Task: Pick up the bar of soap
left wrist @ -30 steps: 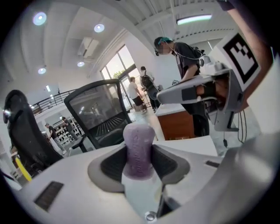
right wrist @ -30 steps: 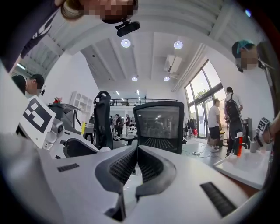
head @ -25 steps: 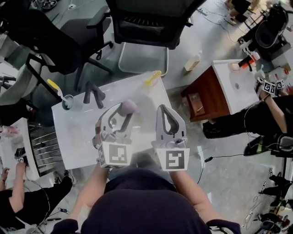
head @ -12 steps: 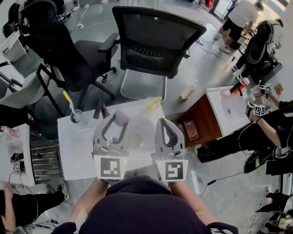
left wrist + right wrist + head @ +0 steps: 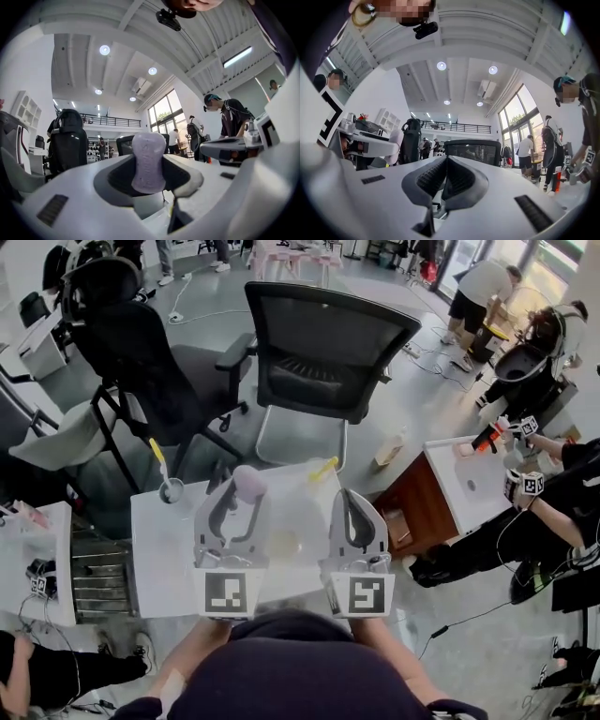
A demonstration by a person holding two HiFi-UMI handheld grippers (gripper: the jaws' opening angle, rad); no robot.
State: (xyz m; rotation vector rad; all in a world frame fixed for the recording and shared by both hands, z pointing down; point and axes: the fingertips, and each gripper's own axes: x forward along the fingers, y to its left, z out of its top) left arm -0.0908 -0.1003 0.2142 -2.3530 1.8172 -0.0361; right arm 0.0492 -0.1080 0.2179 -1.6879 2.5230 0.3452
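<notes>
- The left gripper (image 5: 244, 489) was clamped on the bar of soap (image 5: 247, 480), its jaws pressed against the bar's two sides
- In the left gripper view the pale lilac bar of soap (image 5: 148, 159) stood upright between the jaws of the left gripper (image 5: 149, 165), its rounded top poking out past the tips at 12 o'clock
- Seen from the head view, the soap sat over the far edge of the white table (image 5: 164, 545), at about 12 o'clock of the tabletop
- The right gripper (image 5: 353, 500) was held at 3 o'clock of the left one, close beside it and not touching
- Its ribbed jaws were pressed together with nothing between them, as the right gripper (image 5: 446, 174) view showed
- A cup (image 5: 171, 491) holding a yellow-handled toothbrush (image 5: 157, 454) stood at the table's 10 o'clock corner
- A black office chair (image 5: 328, 343) stood past the table at 12 o'clock
- A brown cabinet (image 5: 422, 498) with a white top stood at 3 o'clock, with a bottle (image 5: 392, 448) on the floor at 2 o'clock
</notes>
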